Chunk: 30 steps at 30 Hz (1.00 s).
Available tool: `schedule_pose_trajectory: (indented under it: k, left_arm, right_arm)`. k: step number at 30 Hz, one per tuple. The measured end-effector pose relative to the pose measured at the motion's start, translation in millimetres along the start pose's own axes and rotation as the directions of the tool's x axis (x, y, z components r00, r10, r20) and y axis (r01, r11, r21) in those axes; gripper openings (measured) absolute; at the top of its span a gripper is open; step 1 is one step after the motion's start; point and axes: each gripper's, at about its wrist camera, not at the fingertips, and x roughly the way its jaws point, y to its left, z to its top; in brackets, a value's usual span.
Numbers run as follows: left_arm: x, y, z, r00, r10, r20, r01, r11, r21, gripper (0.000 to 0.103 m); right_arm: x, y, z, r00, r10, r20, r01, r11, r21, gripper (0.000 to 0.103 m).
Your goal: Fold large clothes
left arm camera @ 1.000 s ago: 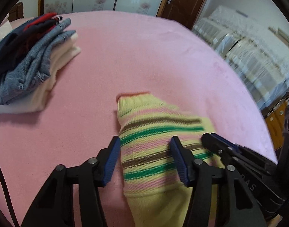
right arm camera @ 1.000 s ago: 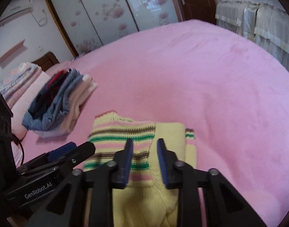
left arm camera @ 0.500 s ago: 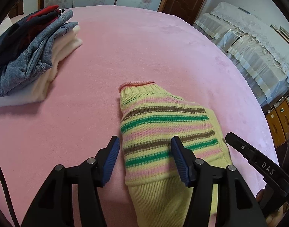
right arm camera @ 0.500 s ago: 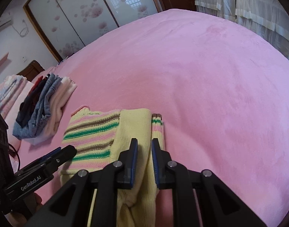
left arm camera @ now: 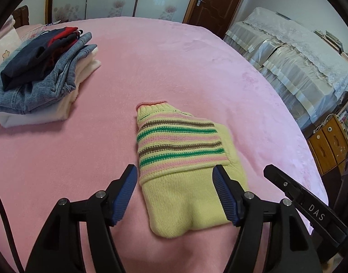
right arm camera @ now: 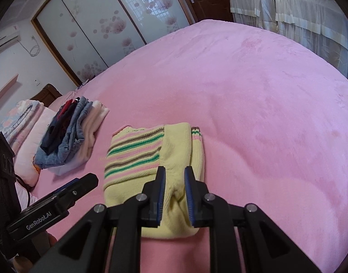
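A yellow sweater (left arm camera: 180, 157) with pink, green and brown stripes lies folded into a compact rectangle on the pink bed cover (left arm camera: 174, 63). My left gripper (left arm camera: 174, 170) hovers over its near half. Its jaws are opening wide and the pads touch nothing. In the right wrist view the same sweater (right arm camera: 151, 157) lies under my right gripper (right arm camera: 175, 170). That gripper's jaws stand a narrow gap apart and are opening slightly, with no cloth pinched between them. The right gripper's tip (left arm camera: 271, 173) shows to the right of the sweater, and the left gripper's tip (right arm camera: 85, 182) to its left.
A stack of folded clothes (left arm camera: 44, 75), jeans and dark garments on pale ones, sits at the bed's far left. Pillows (right arm camera: 26, 122) lie behind it. A lace-covered sofa (left arm camera: 294, 52) and a wooden cabinet (left arm camera: 328, 145) stand past the bed's right edge. Wardrobe doors (right arm camera: 101, 31) line the back.
Both grippers have drawn back and risen off the sweater, which now lies free and fully in view. The left jaws have spread wider. The right gripper has rolled a little.
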Motion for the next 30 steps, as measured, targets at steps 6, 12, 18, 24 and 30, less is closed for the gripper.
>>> schedule_pose_trajectory:
  k: [6, 12, 18, 24, 30]
  left_arm:
    - [-28.4, -3.7, -10.5, 0.999, -0.026, 0.019, 0.026, 1.0, -0.009, 0.076]
    - [-46.7, -6.7, -14.8, 1.0, -0.02, 0.021, 0.02, 1.0, 0.008, 0.077]
    - [-49.2, -6.6, -17.1, 1.0, -0.008, 0.006, 0.008, 1.0, 0.016, 0.077]
    - [-34.0, 0.5, -16.6, 1.0, -0.003, -0.007, 0.003, 1.0, -0.014, 0.077]
    - [-2.7, 13.9, -21.3, 0.997, -0.027, -0.066, 0.023, 0.998, -0.063, 0.077]
  right_arm:
    - [-35.0, 11.4, -2.8, 0.998, -0.002, 0.062, 0.004, 1.0, -0.031, 0.031]
    - [-63.5, 23.2, 2.3, 0.992, 0.003, 0.129, 0.008, 0.997, -0.082, 0.047]
    - [-78.1, 33.0, 3.0, 0.981, -0.026, 0.191, 0.058, 0.985, -0.165, 0.068]
    - [-57.8, 21.8, 4.9, 0.993, -0.01, 0.114, 0.027, 0.989, -0.146, 0.068]
    - [-17.6, -12.9, 6.5, 0.999, 0.035, -0.02, -0.035, 0.999, -0.032, 0.068]
